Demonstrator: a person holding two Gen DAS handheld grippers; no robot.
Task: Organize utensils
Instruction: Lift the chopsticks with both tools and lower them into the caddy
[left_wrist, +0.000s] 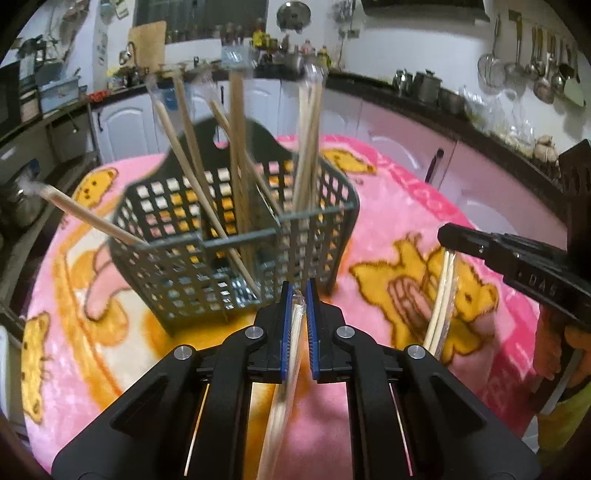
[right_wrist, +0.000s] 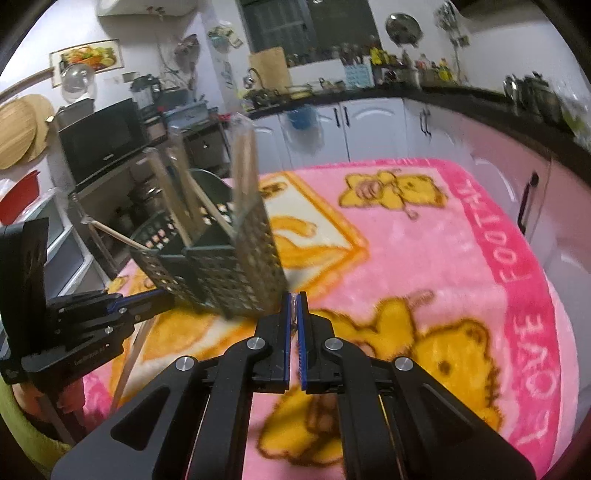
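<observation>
A dark grey perforated basket (left_wrist: 177, 266) (right_wrist: 221, 269) stands on the pink blanket, with several wrapped chopstick pairs (left_wrist: 240, 155) leaning in its compartments. My left gripper (left_wrist: 297, 295) is shut on a wrapped chopstick pair (left_wrist: 284, 387) that hangs down and back under it, just in front of the basket. In the left wrist view my right gripper (left_wrist: 448, 240) is at the right, shut on another wrapped pair (left_wrist: 439, 306) hanging above the blanket. In the right wrist view the right gripper (right_wrist: 294, 306) pinches only clear wrapper; the sticks are hidden below it. The left gripper (right_wrist: 147, 299) shows at the left.
The pink cartoon-bear blanket (left_wrist: 406, 206) (right_wrist: 424, 258) covers the round table. White and pink cabinets under a dark counter (right_wrist: 461, 96) ring the far side. Ladles hang on the wall (left_wrist: 535, 70). A microwave (right_wrist: 99, 136) stands on shelves at the left.
</observation>
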